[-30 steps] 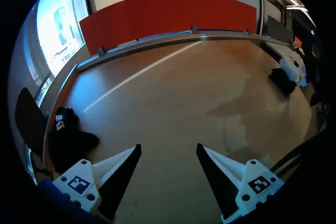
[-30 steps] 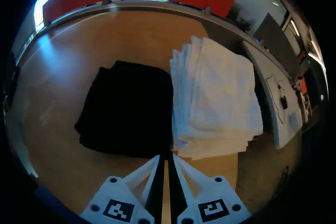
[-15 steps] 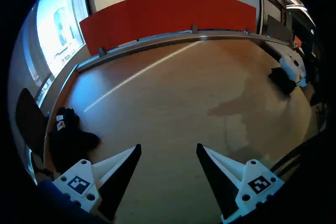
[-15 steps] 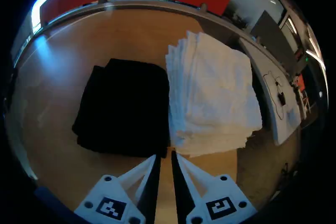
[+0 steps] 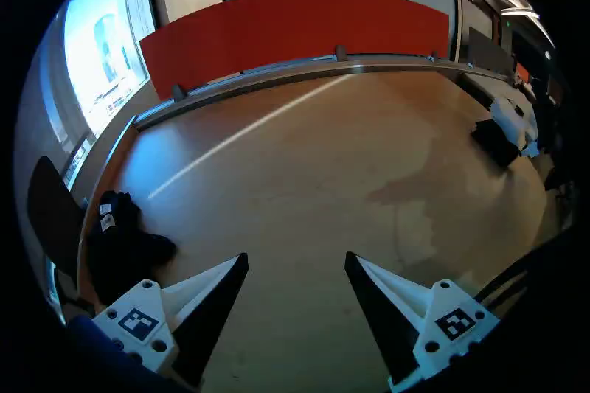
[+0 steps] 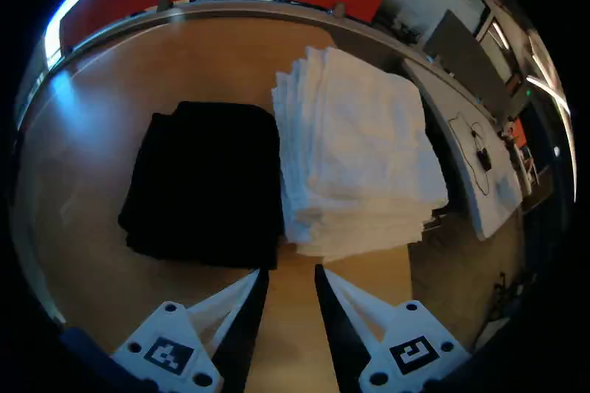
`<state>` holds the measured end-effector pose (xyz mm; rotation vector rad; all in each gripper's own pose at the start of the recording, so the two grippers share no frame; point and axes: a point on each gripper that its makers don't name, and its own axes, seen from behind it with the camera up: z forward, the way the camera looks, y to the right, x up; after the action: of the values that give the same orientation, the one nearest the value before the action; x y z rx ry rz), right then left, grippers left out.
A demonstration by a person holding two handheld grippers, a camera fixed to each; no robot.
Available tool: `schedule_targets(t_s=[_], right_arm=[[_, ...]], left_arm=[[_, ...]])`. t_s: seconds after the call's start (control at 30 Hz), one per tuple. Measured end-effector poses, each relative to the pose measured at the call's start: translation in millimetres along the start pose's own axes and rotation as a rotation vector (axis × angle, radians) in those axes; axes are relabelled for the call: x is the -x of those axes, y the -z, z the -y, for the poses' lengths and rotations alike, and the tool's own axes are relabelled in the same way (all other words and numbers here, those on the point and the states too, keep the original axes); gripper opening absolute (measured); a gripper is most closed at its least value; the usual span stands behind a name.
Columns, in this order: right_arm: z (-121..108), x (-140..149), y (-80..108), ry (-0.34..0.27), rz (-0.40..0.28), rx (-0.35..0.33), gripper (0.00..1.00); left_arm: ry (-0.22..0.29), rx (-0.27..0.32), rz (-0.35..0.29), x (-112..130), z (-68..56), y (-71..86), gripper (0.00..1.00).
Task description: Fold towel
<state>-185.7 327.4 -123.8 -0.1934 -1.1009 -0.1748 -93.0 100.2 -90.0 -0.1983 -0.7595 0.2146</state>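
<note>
Two folded piles, black towels (image 6: 206,183) beside white towels (image 6: 361,150), on table (image 6: 103,113).
Right gripper (image 6: 290,270) slightly parted, empty, just short of both; left gripper (image 5: 295,256) wide apart, empty.

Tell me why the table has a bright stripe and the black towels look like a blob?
Left gripper view: the stripe is glare on the shiny table. Right gripper view: the black towels are too dark to show folds; the white stack shows its layers.
</note>
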Motion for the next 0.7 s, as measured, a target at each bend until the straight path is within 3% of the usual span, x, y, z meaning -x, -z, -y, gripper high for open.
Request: schedule_targets(t_s=[0.27,0.7], right_arm=[[-0.8,2.0,6.4,-0.017,-0.010,0.004,0.56],[3.9,-3.7,19.8,-0.025,-0.055,0.011,0.93]], left_arm=[[0.001,0.003,-0.003,2.0,0.8,1.2,0.97],[0.006,0.006,-0.020,1.0,3.2,2.8,0.97]])
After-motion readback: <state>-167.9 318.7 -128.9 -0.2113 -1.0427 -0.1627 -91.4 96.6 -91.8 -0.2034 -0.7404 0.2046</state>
